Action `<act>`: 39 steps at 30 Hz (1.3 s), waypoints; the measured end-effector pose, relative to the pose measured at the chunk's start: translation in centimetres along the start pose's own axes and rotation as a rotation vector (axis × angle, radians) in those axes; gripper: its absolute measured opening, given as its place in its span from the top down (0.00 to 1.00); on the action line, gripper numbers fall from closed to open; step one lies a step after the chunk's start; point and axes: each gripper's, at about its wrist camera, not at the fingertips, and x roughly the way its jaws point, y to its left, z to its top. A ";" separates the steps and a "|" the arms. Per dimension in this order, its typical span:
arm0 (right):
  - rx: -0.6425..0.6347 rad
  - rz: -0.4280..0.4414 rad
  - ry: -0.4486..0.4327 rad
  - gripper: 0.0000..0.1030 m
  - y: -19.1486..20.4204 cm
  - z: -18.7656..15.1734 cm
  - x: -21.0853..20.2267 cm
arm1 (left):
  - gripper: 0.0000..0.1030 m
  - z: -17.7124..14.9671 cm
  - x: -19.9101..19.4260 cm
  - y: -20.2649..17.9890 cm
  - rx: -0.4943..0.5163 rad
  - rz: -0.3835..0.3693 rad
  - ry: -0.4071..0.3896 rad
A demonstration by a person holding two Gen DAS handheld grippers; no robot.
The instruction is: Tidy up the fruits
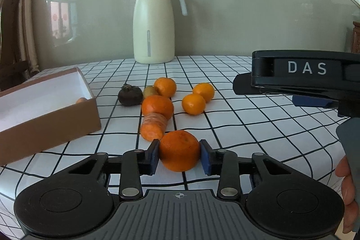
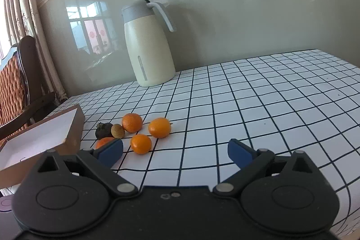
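While the checked tablecloth [image 1: 258, 127] carries a cream thermos jug [image 1: 154, 21] at the wall and an open cardboard box [image 1: 45, 109] at the left edge, the loose fruit lies between them: 4 mandarins, a carrot piece [image 1: 154, 126], a dark mangosteen [image 1: 130, 95] and a small kiwi [image 1: 149, 91]. Nearest the camera, the left gripper [image 1: 179, 153] is clenched on a fifth mandarin [image 1: 179, 150], its blue pads pressing both sides, and the right gripper [image 2: 175, 153] hangs spread wide over bare cloth, grasping nothing.

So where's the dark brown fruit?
In the left wrist view the dark brown fruit sits on the checked tablecloth, just right of the cardboard box, with the small kiwi on its right side.
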 end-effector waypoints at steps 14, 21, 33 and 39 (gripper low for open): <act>-0.035 0.032 0.058 0.24 2.1 -0.4 2.8 | 0.64 0.0 0.3 3.4 -0.070 0.090 0.007; -0.057 0.040 0.090 0.42 3.6 -0.3 4.8 | 0.64 -0.1 0.6 4.7 -0.098 0.117 0.009; -0.062 0.020 0.122 0.60 4.3 -0.1 7.0 | 0.64 0.0 0.8 5.2 -0.114 0.116 0.012; -0.060 0.011 0.124 0.63 4.4 0.2 7.6 | 0.64 0.0 0.9 5.2 -0.110 0.116 0.014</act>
